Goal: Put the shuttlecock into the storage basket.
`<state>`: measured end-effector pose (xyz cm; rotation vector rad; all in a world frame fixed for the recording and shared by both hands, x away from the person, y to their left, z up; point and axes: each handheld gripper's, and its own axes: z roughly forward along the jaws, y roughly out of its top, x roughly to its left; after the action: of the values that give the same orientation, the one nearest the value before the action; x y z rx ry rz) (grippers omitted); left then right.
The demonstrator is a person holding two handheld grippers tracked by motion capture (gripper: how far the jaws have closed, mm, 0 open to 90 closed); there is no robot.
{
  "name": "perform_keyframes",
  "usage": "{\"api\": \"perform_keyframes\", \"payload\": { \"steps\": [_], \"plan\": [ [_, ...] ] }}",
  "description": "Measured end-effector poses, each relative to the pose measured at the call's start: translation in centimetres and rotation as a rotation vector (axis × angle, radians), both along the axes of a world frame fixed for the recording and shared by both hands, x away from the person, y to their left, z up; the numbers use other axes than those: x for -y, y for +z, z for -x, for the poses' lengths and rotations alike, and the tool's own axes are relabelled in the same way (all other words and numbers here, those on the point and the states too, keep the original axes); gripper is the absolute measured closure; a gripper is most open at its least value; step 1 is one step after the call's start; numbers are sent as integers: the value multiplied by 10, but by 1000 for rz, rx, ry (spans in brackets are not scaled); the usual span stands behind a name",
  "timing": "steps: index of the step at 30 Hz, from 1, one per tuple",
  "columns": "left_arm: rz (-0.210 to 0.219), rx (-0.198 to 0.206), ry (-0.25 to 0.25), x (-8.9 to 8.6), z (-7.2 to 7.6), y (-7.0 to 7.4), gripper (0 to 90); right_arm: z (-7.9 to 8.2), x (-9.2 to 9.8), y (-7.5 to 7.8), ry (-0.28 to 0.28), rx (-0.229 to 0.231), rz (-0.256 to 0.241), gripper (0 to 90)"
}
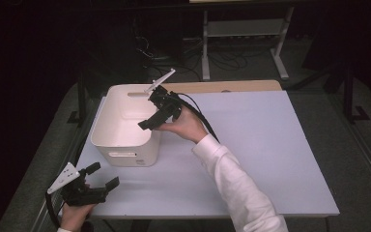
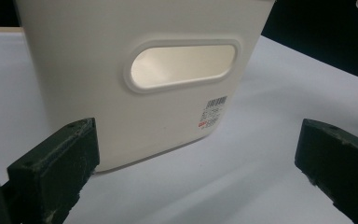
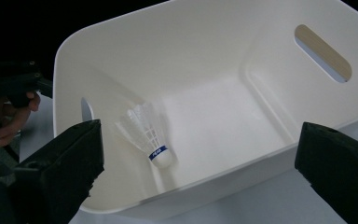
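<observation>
A white plastic bin [image 1: 125, 155] with handle slots stands on the left part of the pale table [image 1: 256, 145]. A white shuttlecock [image 3: 148, 136] with a blue band lies on its side on the bin's [image 3: 205, 42] floor, cork toward the near wall. My right gripper [image 1: 149, 113] hangs over the bin's right rim, pointing down into it. In the right gripper view its jaws [image 3: 200, 140] stand wide open and hold nothing. My left gripper [image 1: 104, 175] rests open near the table's front left corner. It [image 2: 198, 140] faces the bin's near wall [image 2: 74, 70], a little short of it.
A wooden board [image 1: 222, 87] lies along the table's far edge behind the bin. A white desk frame [image 1: 241, 43] and cables stand on the dark floor beyond. The bin's near wall carries a barcode label [image 2: 213, 112] beside its handle slot [image 2: 182, 65].
</observation>
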<state>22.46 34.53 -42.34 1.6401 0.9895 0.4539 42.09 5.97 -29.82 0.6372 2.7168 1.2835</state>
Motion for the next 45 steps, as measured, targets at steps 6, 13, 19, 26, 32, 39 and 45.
{"api": "perform_keyframes", "payload": {
  "steps": [6,13,19,26,32,39,45],
  "plan": [
    [-2,-3,3,0,0,0,0,2,9,2,-10,2,-19,0],
    [-5,2,8,0,0,0,0,5,21,1,-5,10,-15,0],
    [-4,0,10,0,-1,-1,0,6,31,1,-8,11,-22,0],
    [-11,-4,14,0,-1,-1,0,9,43,2,-16,14,-30,0],
    [1,-7,26,0,-2,-2,0,10,59,0,-40,8,-48,0],
    [-3,-9,36,0,-2,-2,0,13,79,-1,-92,-34,-73,0],
    [-15,-17,36,-1,-2,-1,0,15,97,0,-114,-26,-61,0]
  ]
}}
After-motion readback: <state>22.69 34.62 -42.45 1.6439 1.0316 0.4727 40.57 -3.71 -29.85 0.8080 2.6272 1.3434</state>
